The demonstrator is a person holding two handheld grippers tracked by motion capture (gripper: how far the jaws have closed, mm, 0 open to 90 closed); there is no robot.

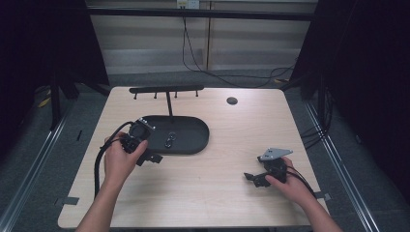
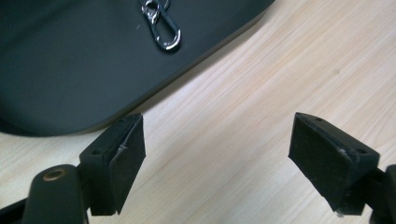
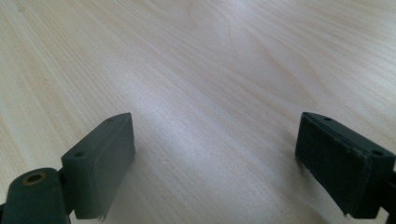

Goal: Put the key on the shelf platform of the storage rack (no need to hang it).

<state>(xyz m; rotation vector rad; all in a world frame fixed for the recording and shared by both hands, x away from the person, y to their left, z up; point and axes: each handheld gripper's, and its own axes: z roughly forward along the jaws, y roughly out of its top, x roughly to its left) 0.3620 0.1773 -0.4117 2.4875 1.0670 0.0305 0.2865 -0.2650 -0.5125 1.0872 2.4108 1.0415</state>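
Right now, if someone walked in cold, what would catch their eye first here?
Probably the black oval tray at the table's left-centre, with a small shiny metal clip lying in it and a T-shaped hook stand rising behind. Next, the left gripper at the tray's near edge, jaws wide apart, and the right gripper, also open, over bare wood at the right.

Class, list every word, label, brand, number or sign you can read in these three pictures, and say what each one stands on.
None can be read. The black tray, the metal clip in it, the hook stand, the wooden table and both grippers, left and right, show no legible text. A small pale tag on the back wall is too small to read.
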